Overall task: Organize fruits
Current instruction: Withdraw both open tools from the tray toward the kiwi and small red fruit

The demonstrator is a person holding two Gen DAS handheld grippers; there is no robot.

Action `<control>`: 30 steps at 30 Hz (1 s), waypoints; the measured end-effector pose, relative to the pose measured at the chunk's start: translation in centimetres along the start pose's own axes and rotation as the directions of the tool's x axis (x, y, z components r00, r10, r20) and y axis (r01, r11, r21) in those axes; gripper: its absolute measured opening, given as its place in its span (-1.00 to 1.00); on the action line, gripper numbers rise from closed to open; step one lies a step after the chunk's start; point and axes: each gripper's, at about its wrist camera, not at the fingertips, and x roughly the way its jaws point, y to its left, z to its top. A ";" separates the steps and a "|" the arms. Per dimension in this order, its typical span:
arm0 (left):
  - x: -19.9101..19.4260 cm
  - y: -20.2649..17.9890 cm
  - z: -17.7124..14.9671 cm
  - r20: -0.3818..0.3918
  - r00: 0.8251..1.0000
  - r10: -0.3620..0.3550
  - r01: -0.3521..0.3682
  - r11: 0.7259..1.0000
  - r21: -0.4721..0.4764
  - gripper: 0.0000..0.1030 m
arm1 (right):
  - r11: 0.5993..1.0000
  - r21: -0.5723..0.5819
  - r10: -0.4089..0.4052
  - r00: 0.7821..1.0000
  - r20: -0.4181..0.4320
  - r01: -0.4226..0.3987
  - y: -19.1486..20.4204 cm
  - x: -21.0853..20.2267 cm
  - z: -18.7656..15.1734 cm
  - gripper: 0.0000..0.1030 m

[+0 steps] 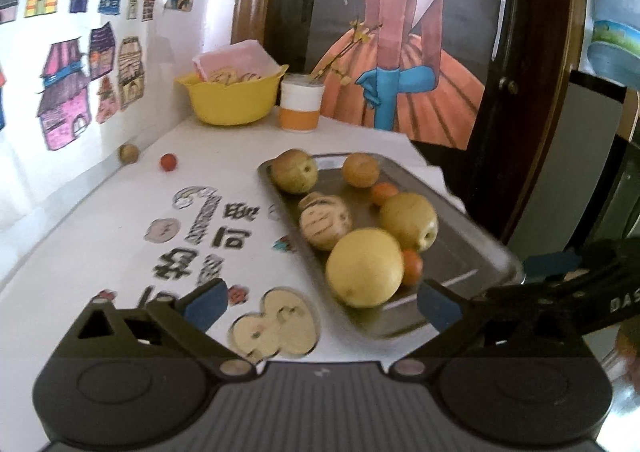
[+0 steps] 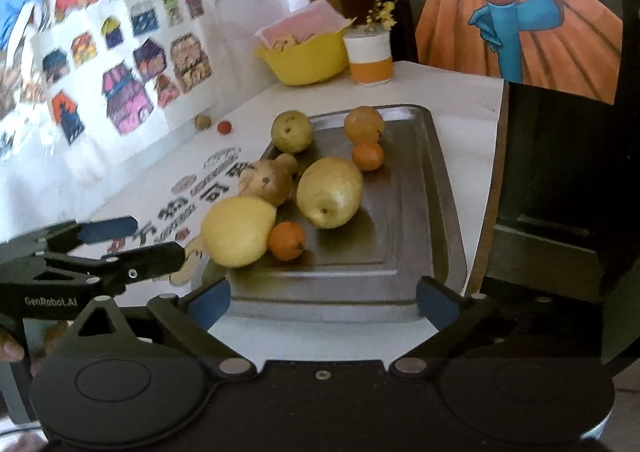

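Note:
A metal tray (image 1: 460, 252) (image 2: 408, 191) holds several fruits: a big yellow fruit (image 1: 364, 268) (image 2: 238, 232), a yellow-green pear (image 1: 408, 221) (image 2: 330, 191), a striped melon (image 1: 326, 221) (image 2: 268, 181), a green pear (image 1: 294, 171), an orange (image 1: 361, 169) and two small tangerines. A small brown fruit (image 1: 129, 153) (image 2: 203, 121) and a small red fruit (image 1: 168, 162) (image 2: 224, 127) lie loose by the wall. My left gripper (image 1: 320, 308) (image 2: 148, 240) hovers open at the tray's near left corner. My right gripper (image 2: 322, 304) (image 1: 512, 279) stands open and empty at the tray's near edge.
A yellow bowl (image 1: 232, 103) (image 2: 304, 59) holding a pink box and a white-and-orange cup (image 1: 300, 103) (image 2: 370, 55) stand at the back. A wall with drawings runs along the left. A framed painting (image 1: 400, 51) leans behind. The table's edge drops off right of the tray.

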 end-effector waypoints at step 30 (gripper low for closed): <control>-6.1 12.3 1.0 -0.082 0.962 0.261 -0.271 0.950 -0.157 0.99 | 0.930 -0.338 0.094 0.981 -0.168 -0.147 14.3 1.4 6.8 0.98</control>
